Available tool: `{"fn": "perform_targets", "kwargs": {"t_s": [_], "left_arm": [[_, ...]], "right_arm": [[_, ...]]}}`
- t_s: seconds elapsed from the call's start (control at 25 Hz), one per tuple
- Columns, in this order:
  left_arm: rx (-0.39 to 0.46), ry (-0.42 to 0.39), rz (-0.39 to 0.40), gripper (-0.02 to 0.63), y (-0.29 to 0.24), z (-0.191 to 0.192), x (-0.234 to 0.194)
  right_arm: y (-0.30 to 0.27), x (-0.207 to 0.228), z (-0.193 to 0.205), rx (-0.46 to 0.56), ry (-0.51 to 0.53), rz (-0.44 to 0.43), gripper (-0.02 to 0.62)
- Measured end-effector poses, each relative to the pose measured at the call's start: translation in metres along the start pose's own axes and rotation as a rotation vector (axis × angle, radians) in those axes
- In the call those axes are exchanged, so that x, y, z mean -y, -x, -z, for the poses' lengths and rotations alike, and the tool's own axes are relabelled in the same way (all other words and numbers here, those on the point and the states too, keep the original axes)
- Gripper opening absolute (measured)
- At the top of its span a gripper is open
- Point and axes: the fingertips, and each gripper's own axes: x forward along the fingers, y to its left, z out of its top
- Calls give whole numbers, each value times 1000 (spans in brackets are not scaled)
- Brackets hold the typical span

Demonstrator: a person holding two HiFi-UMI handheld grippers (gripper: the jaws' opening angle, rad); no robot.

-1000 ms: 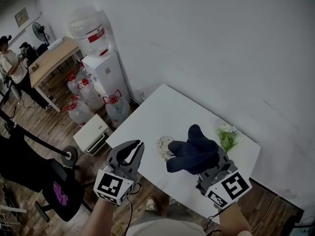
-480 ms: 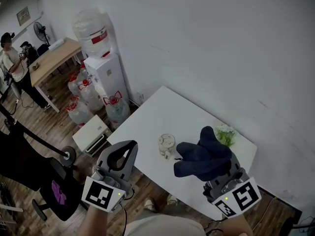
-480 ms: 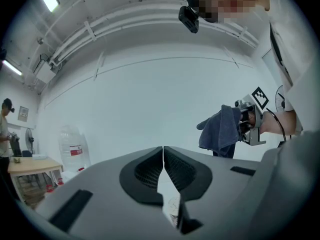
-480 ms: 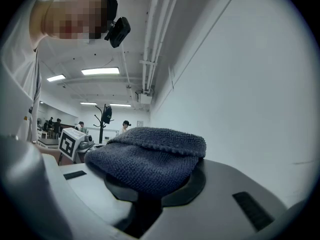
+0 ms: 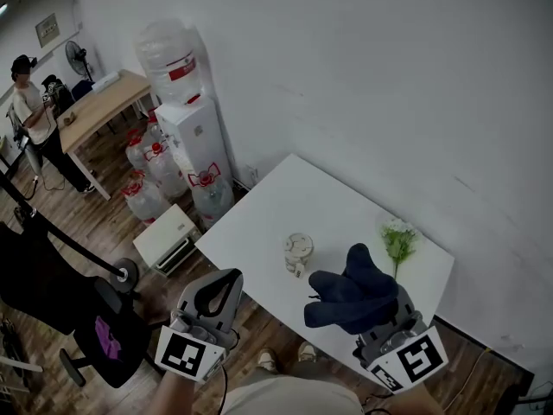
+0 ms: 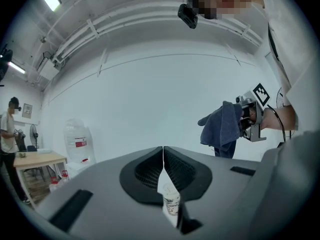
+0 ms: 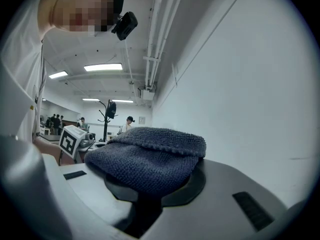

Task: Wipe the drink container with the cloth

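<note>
Two grippers, left gripper [image 5: 226, 282] jaws clenched empty, drink container [image 5: 298, 250] ahead on table [image 5: 276, 204], right gripper [image 5: 377, 315] jaws grasping cloth [image 5: 346, 288]

The cloth [image 5: 350, 288] is covering the right gripper [image 5: 370, 308] jaws and the tabletop's [image 5: 285, 206] near right edge. The left gripper [image 6: 163, 164] is blocking part of the drink container [image 6: 171, 204], and its label is showing too small to read.

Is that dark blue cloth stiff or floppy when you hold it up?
Probably floppy: the cloth droops in loose folds past where it is pinched. Likely light too, as a small pinch carries it. Its knitted surface looks grippy, not slippery.
</note>
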Motion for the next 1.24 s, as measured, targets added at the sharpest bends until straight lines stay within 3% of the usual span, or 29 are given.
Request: {"fn": "perform_targets", "kwargs": {"t_s": [0.16, 0.36, 0.68, 0.96, 1.24], "left_arm": [[4, 54, 4, 23, 7, -1, 13], [-35, 34, 20, 23, 14, 22, 26], [-37, 87, 36, 23, 12, 18, 45], [-35, 37, 68, 23, 13, 14, 46], [-26, 45, 57, 23, 14, 10, 42]], "right_arm": [[11, -5, 17, -49, 1, -13, 81], [19, -11, 34, -70, -32, -15, 78], [15, -27, 47, -82, -63, -58, 78], [9, -32, 41, -64, -48, -76, 77], [4, -33, 40, -59, -50, -79, 77]]}}
